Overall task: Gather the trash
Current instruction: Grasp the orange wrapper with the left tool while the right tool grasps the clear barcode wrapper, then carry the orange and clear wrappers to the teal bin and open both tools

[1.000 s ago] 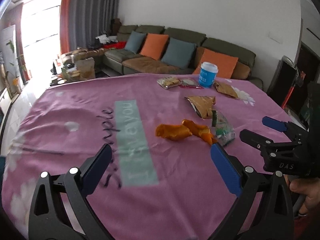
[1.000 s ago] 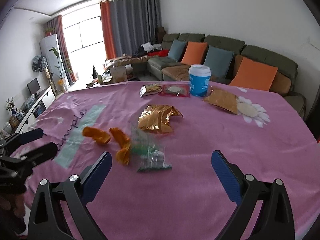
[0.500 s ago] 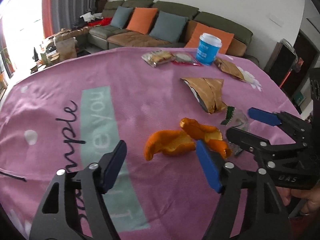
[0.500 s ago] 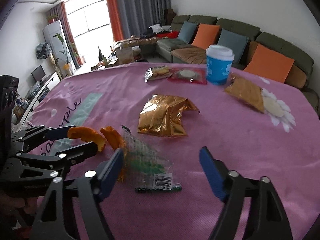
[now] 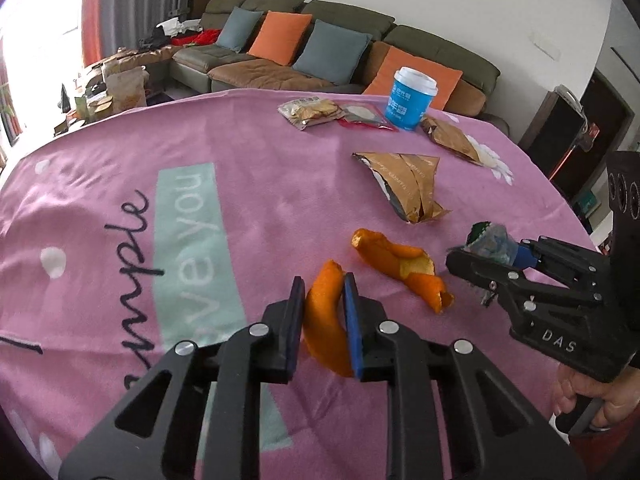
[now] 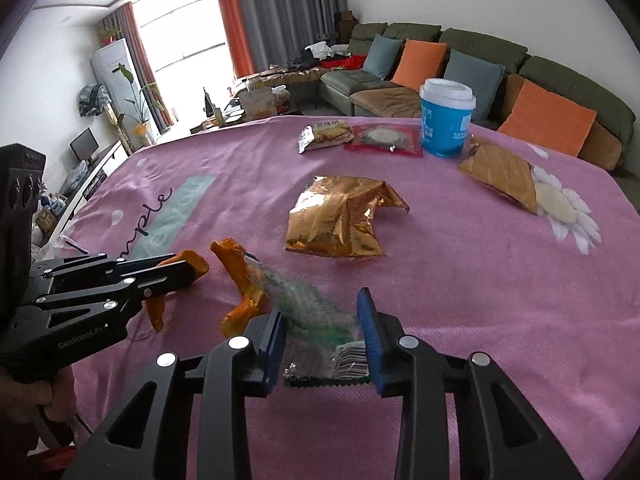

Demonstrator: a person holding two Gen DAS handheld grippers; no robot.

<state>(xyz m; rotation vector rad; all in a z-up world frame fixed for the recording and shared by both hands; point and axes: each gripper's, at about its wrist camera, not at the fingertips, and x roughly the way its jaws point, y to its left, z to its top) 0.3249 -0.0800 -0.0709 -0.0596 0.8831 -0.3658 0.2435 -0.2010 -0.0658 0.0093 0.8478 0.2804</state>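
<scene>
A: Where's the cup [image 6: 446, 120]?

B: At the cloth's [image 6: 460, 280] far side, two packets [image 6: 326, 135] to its left, a bag [image 6: 500, 176] to its right.

A: And the foil bag [image 6: 340, 216]?

B: Mid-cloth, behind the peels [image 5: 400, 264]. A sofa [image 6: 480, 64] lies beyond.

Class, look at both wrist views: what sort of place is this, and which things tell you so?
Most likely a home living room: a long green sofa with orange and blue cushions, floor-length curtains at a big window, and a table under a pink cloth.
</scene>
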